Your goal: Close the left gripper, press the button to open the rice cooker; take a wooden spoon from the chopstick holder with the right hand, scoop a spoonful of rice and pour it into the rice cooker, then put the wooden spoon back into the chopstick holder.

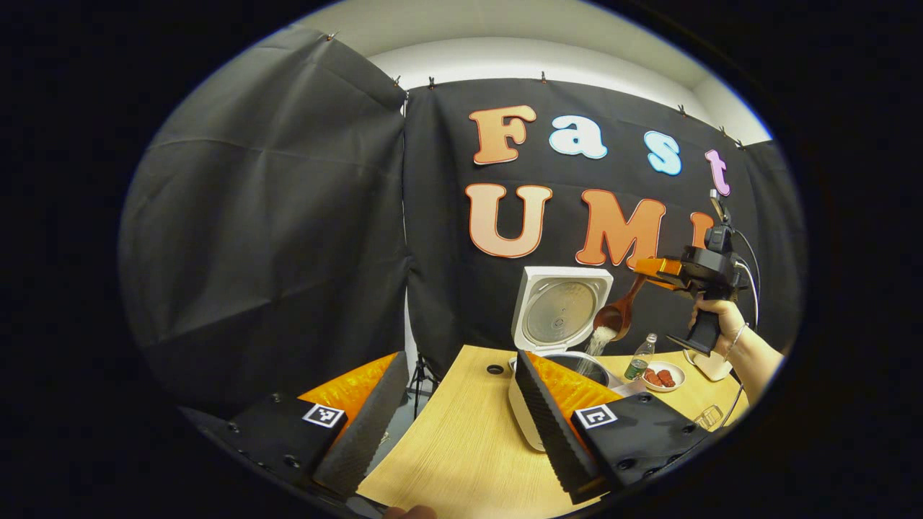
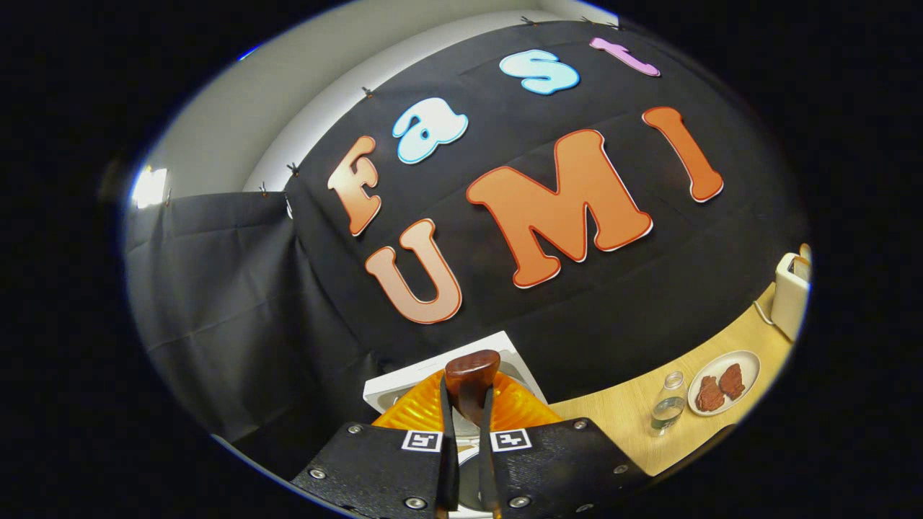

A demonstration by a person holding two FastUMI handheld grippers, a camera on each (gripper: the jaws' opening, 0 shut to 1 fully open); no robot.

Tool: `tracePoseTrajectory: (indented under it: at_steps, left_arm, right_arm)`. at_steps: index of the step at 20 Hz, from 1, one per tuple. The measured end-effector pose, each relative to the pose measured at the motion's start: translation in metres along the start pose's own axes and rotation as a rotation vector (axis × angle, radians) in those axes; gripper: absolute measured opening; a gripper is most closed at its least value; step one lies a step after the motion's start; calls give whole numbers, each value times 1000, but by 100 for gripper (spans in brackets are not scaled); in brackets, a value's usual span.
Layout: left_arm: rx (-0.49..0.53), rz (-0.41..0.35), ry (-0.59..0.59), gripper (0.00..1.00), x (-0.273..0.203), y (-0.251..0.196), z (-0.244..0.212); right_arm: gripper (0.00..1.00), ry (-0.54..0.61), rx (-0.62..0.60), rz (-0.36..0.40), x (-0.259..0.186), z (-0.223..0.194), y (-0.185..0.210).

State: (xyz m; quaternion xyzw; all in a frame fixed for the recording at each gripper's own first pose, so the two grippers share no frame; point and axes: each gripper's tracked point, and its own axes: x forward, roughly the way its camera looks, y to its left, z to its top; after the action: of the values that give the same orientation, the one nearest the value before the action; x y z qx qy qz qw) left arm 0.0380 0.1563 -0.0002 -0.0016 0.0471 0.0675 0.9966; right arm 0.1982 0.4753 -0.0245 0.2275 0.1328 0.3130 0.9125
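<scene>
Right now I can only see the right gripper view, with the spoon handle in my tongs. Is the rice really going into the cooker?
Observer: Yes. In the left gripper view the wooden spoon is tipped, and rice falls from it into the rice cooker.
Operator: And what are the other tongs doing?
Observer: The left tongs are open and hold nothing, on the near side of the cooker.
</scene>
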Motion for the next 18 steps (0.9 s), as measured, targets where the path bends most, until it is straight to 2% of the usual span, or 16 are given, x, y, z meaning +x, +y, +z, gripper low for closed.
tracePoseTrajectory:
  at_steps: [1, 2, 3, 4, 8, 9, 10, 14, 18]
  left_arm:
    - [0, 3, -1, 100, 1, 1, 0]
    - [0, 6, -2, 100, 0, 3, 0]
    - [-1, 7, -1, 100, 0, 4, -1]
    - [-3, 8, 1, 100, 0, 5, -2]
    - [-12, 10, 7, 100, 0, 8, -6]
    - [-12, 12, 8, 100, 0, 10, -7]
    - [-11, 14, 9, 100, 0, 10, -7]
    - [-9, 20, 10, 100, -1, 13, -7]
    - [-18, 31, 10, 100, -1, 16, -7]
  right_arm:
    - [10, 0, -21, 5, 2, 0, 3]
    - [5, -1, -42, 9, 1, 0, 6]
    - [5, -1, -63, 14, 2, 1, 7]
    - [10, 2, -81, 18, 1, 0, 10]
    - [10, 27, -165, 45, 1, -7, 20]
    - [5, 28, -182, 50, 1, -8, 22]
    - [10, 31, -200, 58, 0, -10, 26]
    - [10, 38, -262, 82, -3, -16, 33]
    - [10, 56, -242, 86, -7, -16, 30]
